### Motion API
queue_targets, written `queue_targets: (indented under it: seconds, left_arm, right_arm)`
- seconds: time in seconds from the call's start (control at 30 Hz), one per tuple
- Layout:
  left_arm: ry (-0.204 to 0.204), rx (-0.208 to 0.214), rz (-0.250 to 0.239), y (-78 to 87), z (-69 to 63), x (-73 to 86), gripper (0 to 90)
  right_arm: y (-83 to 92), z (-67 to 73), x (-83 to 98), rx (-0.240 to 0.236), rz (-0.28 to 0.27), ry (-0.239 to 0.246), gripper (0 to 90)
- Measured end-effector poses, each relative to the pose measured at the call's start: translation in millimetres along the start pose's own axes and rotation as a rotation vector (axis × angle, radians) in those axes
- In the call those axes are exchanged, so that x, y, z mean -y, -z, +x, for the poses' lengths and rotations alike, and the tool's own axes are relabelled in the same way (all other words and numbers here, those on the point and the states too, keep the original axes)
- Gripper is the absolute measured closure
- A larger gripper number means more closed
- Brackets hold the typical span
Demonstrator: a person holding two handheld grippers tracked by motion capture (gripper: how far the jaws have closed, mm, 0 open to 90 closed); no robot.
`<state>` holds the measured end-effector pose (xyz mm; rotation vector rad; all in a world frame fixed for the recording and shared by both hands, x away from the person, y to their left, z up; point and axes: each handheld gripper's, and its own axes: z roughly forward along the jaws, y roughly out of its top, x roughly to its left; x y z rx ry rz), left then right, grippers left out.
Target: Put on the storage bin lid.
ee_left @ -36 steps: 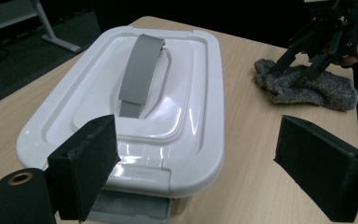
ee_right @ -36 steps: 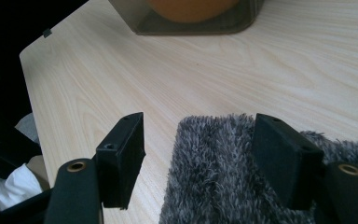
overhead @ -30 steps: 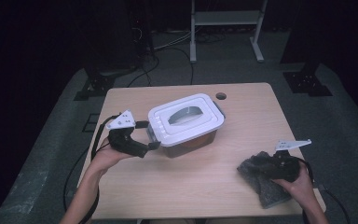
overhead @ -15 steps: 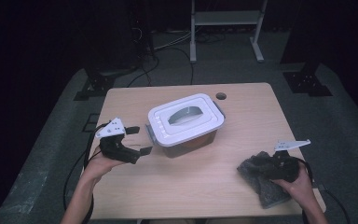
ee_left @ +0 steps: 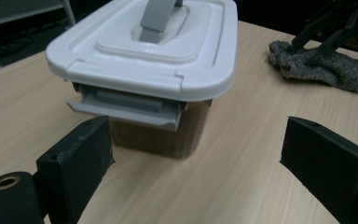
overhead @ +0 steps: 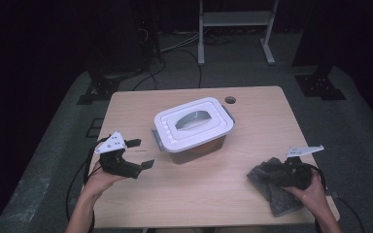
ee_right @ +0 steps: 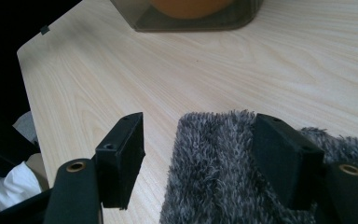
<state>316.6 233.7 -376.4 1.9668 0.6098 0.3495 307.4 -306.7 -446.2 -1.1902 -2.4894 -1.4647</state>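
Note:
A clear plastic box with a white lid (overhead: 192, 127) and a grey handle stands mid-table. Its grey end latch (ee_left: 126, 106) faces my left gripper (overhead: 141, 154), which hangs open a short way left of the box with nothing between its fingers (ee_left: 81, 161). Something orange (ee_right: 191, 5) shows through the box wall. A grey fuzzy cloth (overhead: 277, 194) lies near the front right corner. My right gripper (overhead: 272, 171) rests open over it; the cloth's edge (ee_right: 214, 177) lies between the jaws, and one finger (ee_right: 282, 156) sits above the fabric.
The wooden table (overhead: 213, 194) has a round cable hole (overhead: 230, 100) at the back edge. Cables trail off the left side onto the dark floor. A white metal stand (overhead: 235, 29) is behind the table.
My left gripper has drawn back from the box's latch, moving left and toward the table's near edge, and sunk a little. The right gripper and the cloth have stayed put.

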Motion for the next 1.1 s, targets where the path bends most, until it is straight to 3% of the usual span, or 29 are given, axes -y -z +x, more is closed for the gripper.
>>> queue_targets:
  seconds: [0.27, 0.57, 1.1]
  left_arm:
    - [0.012, -0.015, 0.032, -2.1, -0.7, 17.4, 8.3]
    - [0.04, -0.04, 0.006, -0.3, -1.0, 35.8, 8.3]
    - [0.063, -0.046, 0.013, -5.5, -5.1, 59.8, 8.3]
  right_arm:
    - [-0.1, 0.2, 0.1, 0.001, -0.003, 0.005, 33.2]
    - [-0.5, 0.2, 0.5, 0.001, 0.001, 0.003, 33.2]
    - [-0.8, -0.8, 1.5, -0.002, 0.002, 0.001, 33.2]
